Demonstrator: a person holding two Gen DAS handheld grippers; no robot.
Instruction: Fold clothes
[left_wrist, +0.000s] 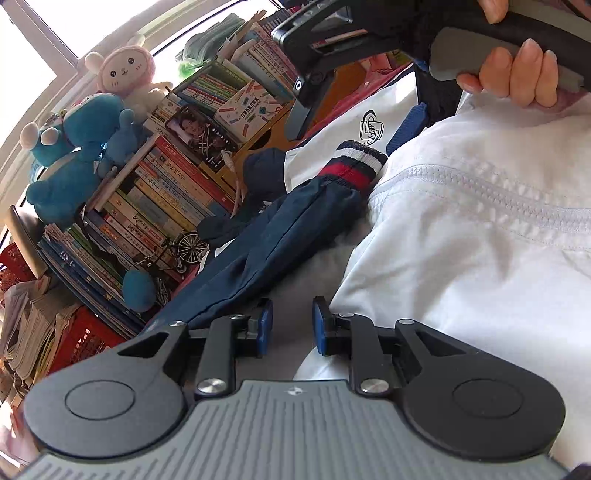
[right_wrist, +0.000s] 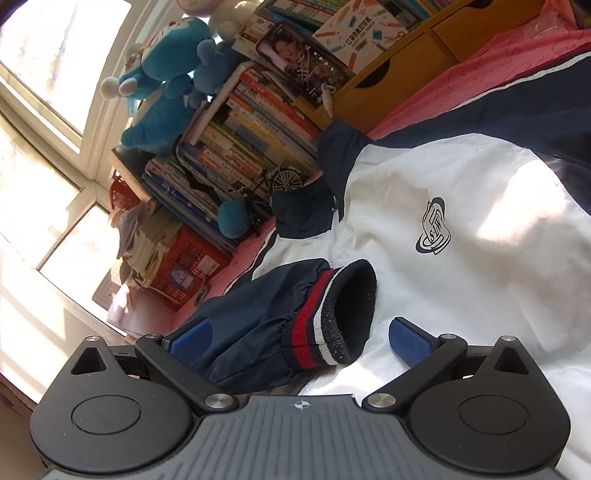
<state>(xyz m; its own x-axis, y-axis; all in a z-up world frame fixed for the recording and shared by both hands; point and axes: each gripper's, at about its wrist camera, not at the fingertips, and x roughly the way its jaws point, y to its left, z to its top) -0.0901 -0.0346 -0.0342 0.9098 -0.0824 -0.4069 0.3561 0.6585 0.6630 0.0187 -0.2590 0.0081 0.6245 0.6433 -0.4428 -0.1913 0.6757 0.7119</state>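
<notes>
A white and navy jacket (right_wrist: 461, 192) with a dark logo lies spread on a pink sheet. Its navy sleeve (right_wrist: 251, 317) is folded over the white front and ends in a red, white and navy striped cuff (right_wrist: 325, 328). My right gripper (right_wrist: 297, 326) is open wide, its fingers on either side of the cuff without pressing on it. In the left wrist view the same sleeve (left_wrist: 277, 236) runs up to the cuff (left_wrist: 354, 162), beside white zippered fabric (left_wrist: 461, 258). My left gripper (left_wrist: 292, 321) is slightly open at the sleeve's lower end, with nothing between its pads.
Stacked books (right_wrist: 251, 125), blue plush toys (right_wrist: 166, 74) and a small model bicycle (right_wrist: 284, 181) line the far side. A red crate (right_wrist: 188, 258) with papers stands by the window. A yellow drawer unit (right_wrist: 424, 62) stands behind the jacket. A hand (left_wrist: 517, 70) holds the right gripper's handle.
</notes>
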